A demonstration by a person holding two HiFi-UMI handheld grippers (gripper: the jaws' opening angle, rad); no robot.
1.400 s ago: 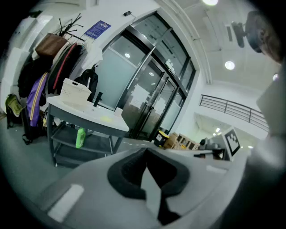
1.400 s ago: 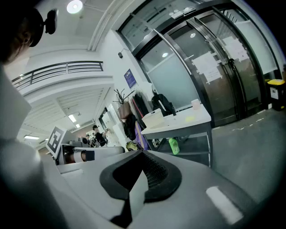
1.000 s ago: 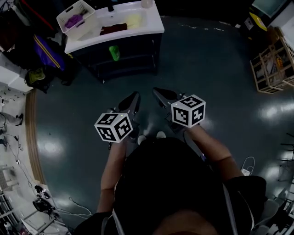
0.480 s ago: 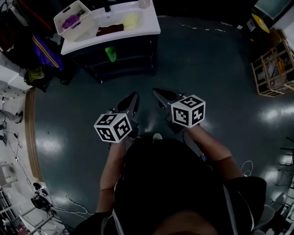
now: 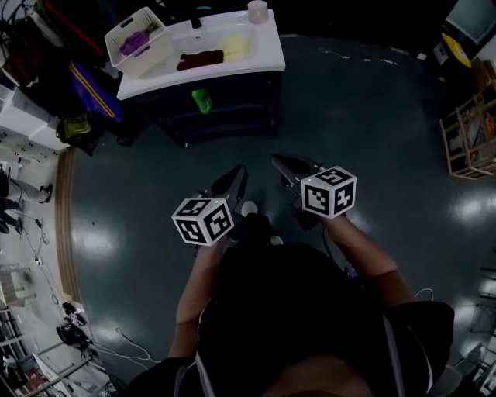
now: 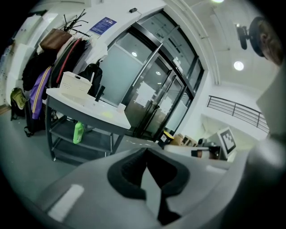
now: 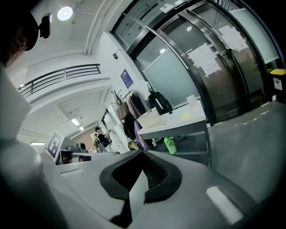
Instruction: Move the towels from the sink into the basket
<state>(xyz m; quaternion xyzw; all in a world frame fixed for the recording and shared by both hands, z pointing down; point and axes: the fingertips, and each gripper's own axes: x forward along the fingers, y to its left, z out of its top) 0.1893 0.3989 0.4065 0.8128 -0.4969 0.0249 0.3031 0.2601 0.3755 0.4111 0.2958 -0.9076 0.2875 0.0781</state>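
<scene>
A dark red towel (image 5: 200,60) and a yellow towel (image 5: 236,45) lie in the white sink (image 5: 260,48), far ahead of me at the top of the head view. The white basket (image 5: 138,35) stands on the counter's left end with a purple cloth (image 5: 133,41) inside. My left gripper (image 5: 237,175) and right gripper (image 5: 280,163) hang side by side over the dark floor, well short of the sink. Both are shut with nothing between the jaws. The left gripper (image 6: 145,151) view shows the basket (image 6: 75,83) on the counter. The right gripper (image 7: 142,154) view shows the counter (image 7: 178,124) in the distance.
A green bottle (image 5: 201,100) stands on the shelf under the counter. A cup (image 5: 257,11) sits at the counter's back right. Bags and coats (image 5: 85,93) crowd the left of the sink unit. A wooden crate (image 5: 469,139) is at the far right. Glass doors (image 6: 152,85) rise behind the counter.
The sink unit has shifted slightly right and down in the head view as the person moves. Both grippers stay shut and side by side.
</scene>
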